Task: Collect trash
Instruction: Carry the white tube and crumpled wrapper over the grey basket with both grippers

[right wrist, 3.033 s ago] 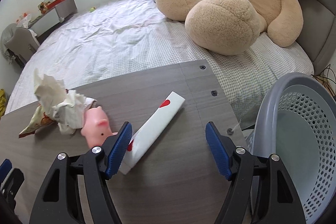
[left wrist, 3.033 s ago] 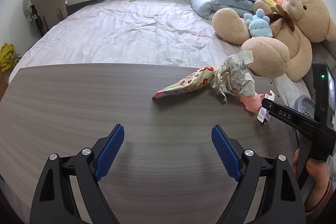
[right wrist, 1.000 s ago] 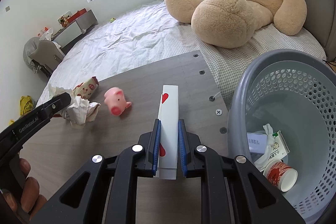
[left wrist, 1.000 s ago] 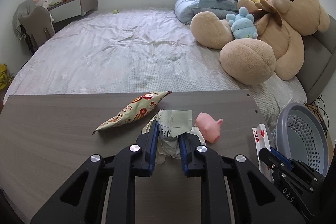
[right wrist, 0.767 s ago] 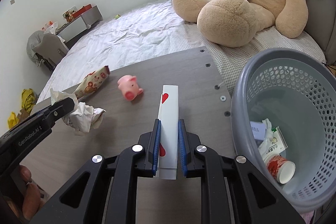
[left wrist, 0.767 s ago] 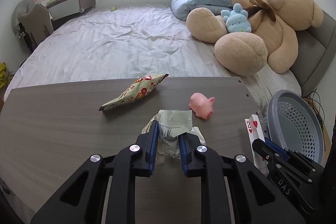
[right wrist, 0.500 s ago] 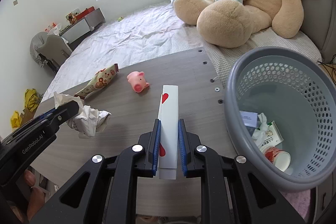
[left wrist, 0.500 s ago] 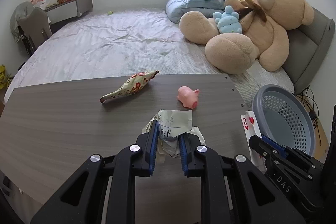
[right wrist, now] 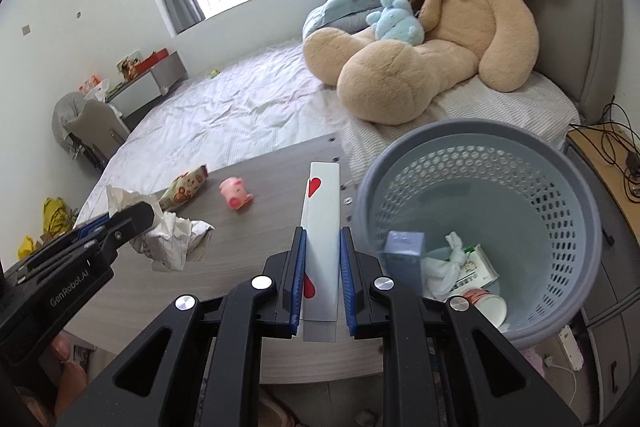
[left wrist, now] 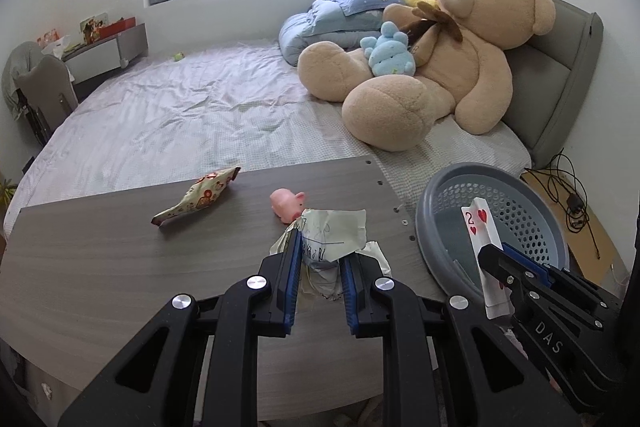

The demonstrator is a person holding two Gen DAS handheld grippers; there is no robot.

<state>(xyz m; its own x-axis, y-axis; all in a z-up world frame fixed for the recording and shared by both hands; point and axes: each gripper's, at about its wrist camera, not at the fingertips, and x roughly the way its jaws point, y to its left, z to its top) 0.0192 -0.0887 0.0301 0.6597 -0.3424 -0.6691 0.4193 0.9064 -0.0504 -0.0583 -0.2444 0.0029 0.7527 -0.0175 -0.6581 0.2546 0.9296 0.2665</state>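
Note:
My left gripper point(left wrist: 319, 245) is shut on a crumpled paper wad point(left wrist: 334, 239) and holds it above the wooden table point(left wrist: 120, 259); the wad also shows in the right wrist view point(right wrist: 172, 239). My right gripper point(right wrist: 322, 239) is shut on a white playing card with red hearts point(right wrist: 322, 211), raised beside the grey perforated trash basket point(right wrist: 560, 211). The card point(left wrist: 482, 247) and the basket point(left wrist: 532, 211) also show in the left wrist view. A patterned snack wrapper point(left wrist: 198, 199) lies on the table. The basket holds a paper cup, a carton and tissue.
A pink toy pig point(left wrist: 286, 203) sits on the table near the wrapper. Behind the table is a bed point(left wrist: 192, 115) with a big teddy bear point(left wrist: 440, 67). The basket stands off the table's right end. Cables point(left wrist: 568, 187) lie on the floor.
Both grippers have lifted and moved right, each carrying its item. The card now sits closer to the basket. The wrapper and pig stay on the table.

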